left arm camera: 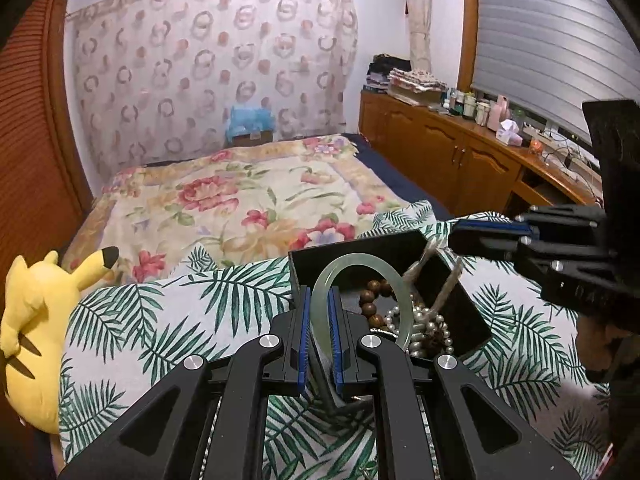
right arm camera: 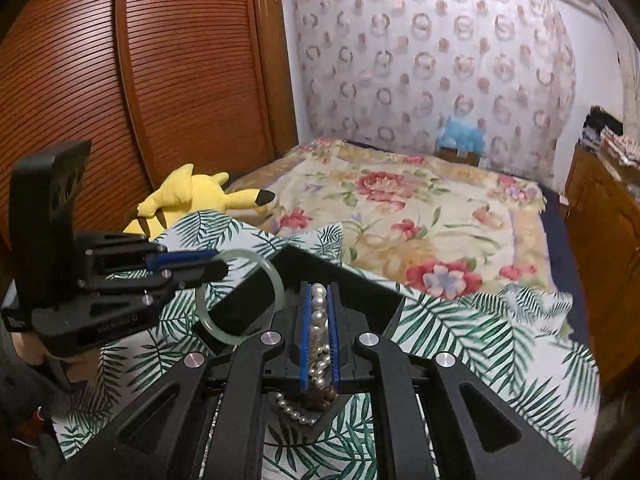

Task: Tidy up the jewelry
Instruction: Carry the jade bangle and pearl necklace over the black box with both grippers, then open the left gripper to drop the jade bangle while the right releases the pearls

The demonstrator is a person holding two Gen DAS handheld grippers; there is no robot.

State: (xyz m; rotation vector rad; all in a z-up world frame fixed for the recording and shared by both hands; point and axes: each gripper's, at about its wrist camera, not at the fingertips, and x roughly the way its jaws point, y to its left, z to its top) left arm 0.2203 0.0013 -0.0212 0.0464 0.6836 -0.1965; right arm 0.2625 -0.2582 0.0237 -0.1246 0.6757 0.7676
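The left gripper [left arm camera: 319,294] is clamping a pale green jade bangle [left arm camera: 362,276] between its jaws, holding the ring upright over the near-left corner of the black jewelry box [left arm camera: 464,312]. The right gripper [right arm camera: 319,296] is gripping a pearl necklace [right arm camera: 319,312] with its jaws closed on the strand (loose pearls are hanging below the jaws, with a few brown beads). The box is sitting on a palm-leaf printed cloth [left arm camera: 160,320] and is containing brown wooden beads [left arm camera: 370,300], more pearls and a twine cord [left arm camera: 426,256]. A yellow plush toy [left arm camera: 36,328] is lying just beside the cloth on the left. Farther back, a floral bedspread [left arm camera: 240,200] is covering the bed, with a wooden cabinet [left arm camera: 440,152] standing along the right wall.
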